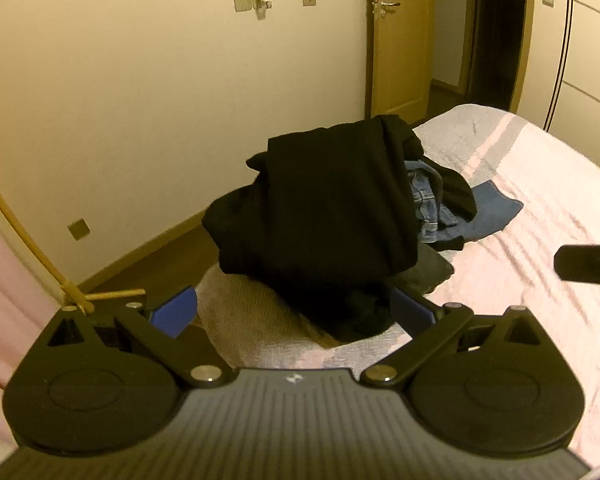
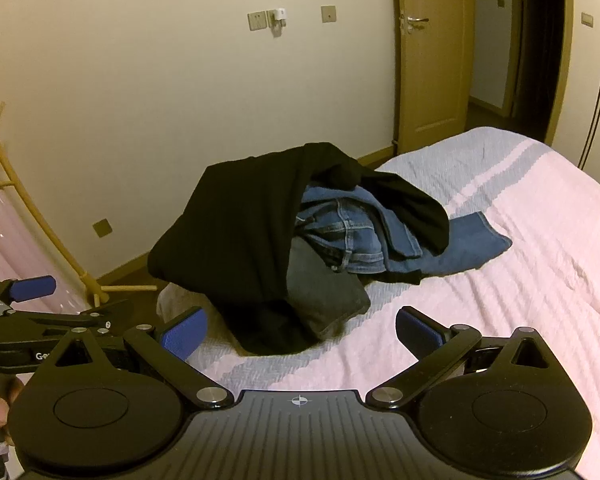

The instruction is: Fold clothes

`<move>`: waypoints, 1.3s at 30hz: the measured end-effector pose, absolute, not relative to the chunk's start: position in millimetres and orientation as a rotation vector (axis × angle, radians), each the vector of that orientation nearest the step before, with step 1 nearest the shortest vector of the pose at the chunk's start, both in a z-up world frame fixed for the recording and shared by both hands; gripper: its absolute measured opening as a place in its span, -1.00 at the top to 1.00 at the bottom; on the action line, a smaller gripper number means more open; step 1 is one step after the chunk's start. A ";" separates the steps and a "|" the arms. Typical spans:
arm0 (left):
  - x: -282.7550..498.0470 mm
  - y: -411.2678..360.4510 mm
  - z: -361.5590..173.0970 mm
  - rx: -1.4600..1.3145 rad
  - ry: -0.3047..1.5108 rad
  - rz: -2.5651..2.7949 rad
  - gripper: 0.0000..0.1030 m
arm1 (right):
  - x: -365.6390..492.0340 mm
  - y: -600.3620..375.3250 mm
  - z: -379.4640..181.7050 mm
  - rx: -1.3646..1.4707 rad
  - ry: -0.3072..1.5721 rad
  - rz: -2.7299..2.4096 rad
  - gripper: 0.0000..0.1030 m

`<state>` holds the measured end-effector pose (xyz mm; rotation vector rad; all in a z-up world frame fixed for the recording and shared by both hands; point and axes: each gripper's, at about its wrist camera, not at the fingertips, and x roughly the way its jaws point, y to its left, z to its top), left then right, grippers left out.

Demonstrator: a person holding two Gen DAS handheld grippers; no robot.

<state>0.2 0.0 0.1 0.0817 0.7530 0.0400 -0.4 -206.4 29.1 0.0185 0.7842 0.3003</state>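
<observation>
Bedroom with cream walls, a door (image 2: 432, 60) ajar in the back, and a bed (image 2: 520, 280) with a pink and grey striped cover. The clothes are all in one heap near the bed's left edge: a black garment (image 2: 236, 232) draped over the top, jeans (image 2: 352, 232) bunched under it, a grey piece (image 2: 324, 300) sticking out at the front. Nothing in that heap looks folded from here, just piled.

Both claws hover short of the heap, holding nothing. The left claw (image 1: 294, 312) has its jaws spread wide, right at the near foot of the pile. The right claw (image 2: 300, 332) is spread wide too, a bit further back over the cover.

What I'd worry about: the black garment is tangled over the jeans, so a pinch on its edge could easily drag the jeans along, or catch two layers at once. The heap also sits close to the bed's edge, so a pull toward the left could spill stuff onto the floor. And black on black makes hems hard to find.
</observation>
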 end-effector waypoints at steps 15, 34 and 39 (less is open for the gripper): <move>0.5 2.0 -4.1 0.038 0.778 0.008 -0.97 | -1.8 -209.9 17.1 0.025 0.792 0.296 -0.99; 3.2 2.9 -5.9 0.048 0.785 0.004 -0.97 | 1.0 -213.9 18.4 0.030 0.801 0.293 -0.99; 1.8 2.4 -5.7 0.051 0.785 0.003 -0.97 | 1.0 -214.1 19.4 0.029 0.800 0.290 -0.99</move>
